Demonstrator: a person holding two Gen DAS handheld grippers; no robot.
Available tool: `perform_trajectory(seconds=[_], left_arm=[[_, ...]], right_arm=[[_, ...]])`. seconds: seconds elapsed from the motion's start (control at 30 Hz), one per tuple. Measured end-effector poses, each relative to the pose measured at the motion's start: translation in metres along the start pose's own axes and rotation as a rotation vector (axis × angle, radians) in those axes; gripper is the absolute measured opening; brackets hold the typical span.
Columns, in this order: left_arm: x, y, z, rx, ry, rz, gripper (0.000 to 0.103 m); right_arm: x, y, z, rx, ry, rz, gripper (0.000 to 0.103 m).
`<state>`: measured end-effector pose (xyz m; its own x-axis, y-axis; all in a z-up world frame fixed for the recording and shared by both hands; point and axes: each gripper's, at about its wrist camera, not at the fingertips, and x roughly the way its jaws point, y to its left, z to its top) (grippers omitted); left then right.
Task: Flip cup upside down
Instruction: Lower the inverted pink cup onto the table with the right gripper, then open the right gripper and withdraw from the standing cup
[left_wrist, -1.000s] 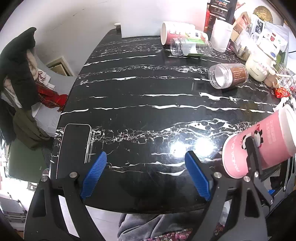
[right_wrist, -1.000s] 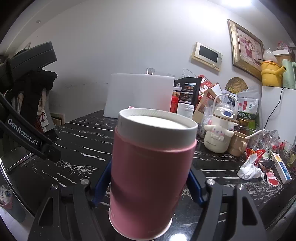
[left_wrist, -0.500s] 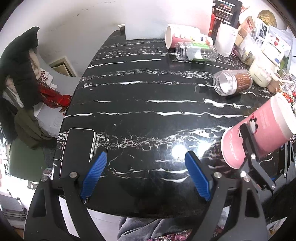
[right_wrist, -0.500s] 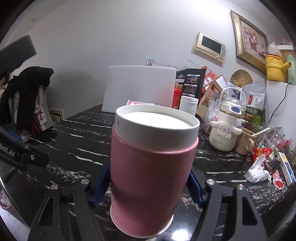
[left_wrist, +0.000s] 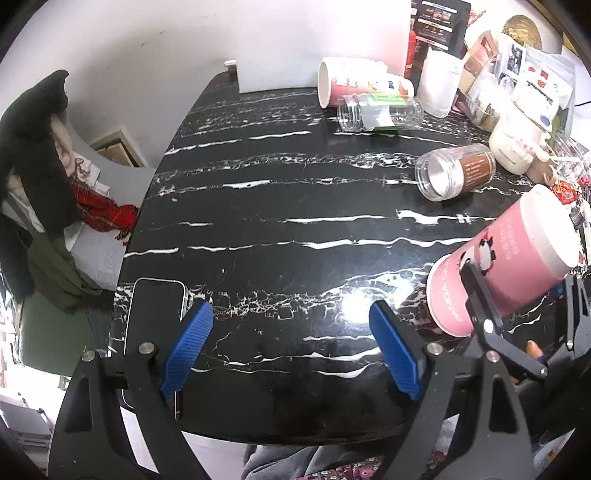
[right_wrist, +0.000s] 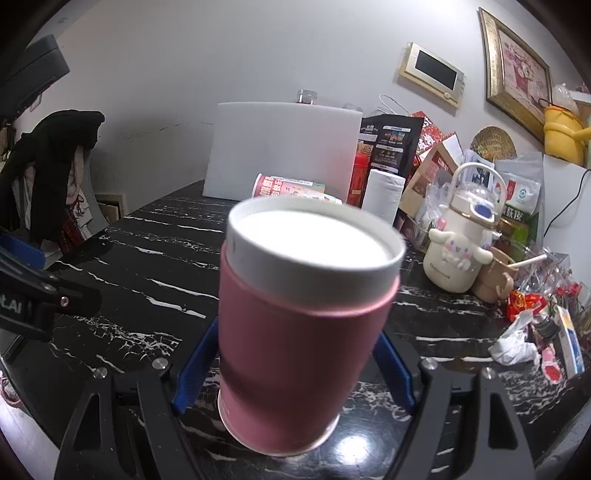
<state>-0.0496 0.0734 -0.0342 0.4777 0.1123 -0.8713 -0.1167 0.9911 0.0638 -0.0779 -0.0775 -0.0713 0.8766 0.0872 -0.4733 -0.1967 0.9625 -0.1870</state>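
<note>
Cluttered black marble table (left_wrist: 280, 206)

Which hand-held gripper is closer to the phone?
Left. The left hand-held gripper hangs open with one finger right over the phone; the right hand-held gripper is across the table, shut on the pink cup.

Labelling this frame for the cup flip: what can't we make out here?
- Pink cup: rim contact with the table is hidden by the cup body, right wrist view.
- Right gripper: finger pads are covered by the cup.
- Phone: lower end is hidden behind the left gripper, left wrist view.
</note>
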Motion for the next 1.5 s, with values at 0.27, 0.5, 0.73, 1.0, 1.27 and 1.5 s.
perform_trajectory(seconds=[0.27, 0.5, 0.73, 1.0, 1.27, 1.5], left_arm=[[-0.026, -0.005, 0.004, 0.021, -0.071, -0.024, 0.086], [-0.053, -0.013, 0.007, 0.049, -0.122, -0.051, 0.086], [-0.081, -0.024, 0.006, 0.084, -0.174, -0.06, 0.086], [-0.102, -0.035, -0.004, 0.118, -0.192, -0.06, 0.086], [-0.103, -0.043, -0.015, 0.137, -0.182, -0.055, 0.089], [-0.097, -0.047, -0.019, 0.148, -0.163, -0.054, 0.089]], right_arm=[[-0.031, -0.019, 0.024, 0.019, 0.011, 0.053, 0.087], [-0.062, -0.036, 0.045, 0.039, 0.04, 0.063, 0.088], [-0.086, -0.045, 0.063, 0.034, 0.041, 0.058, 0.088], [-0.1, -0.053, 0.071, 0.059, 0.142, 0.031, 0.088], [-0.098, -0.053, 0.06, 0.077, 0.226, 0.023, 0.088], [-0.087, -0.055, 0.049, 0.098, 0.287, 0.034, 0.088]])
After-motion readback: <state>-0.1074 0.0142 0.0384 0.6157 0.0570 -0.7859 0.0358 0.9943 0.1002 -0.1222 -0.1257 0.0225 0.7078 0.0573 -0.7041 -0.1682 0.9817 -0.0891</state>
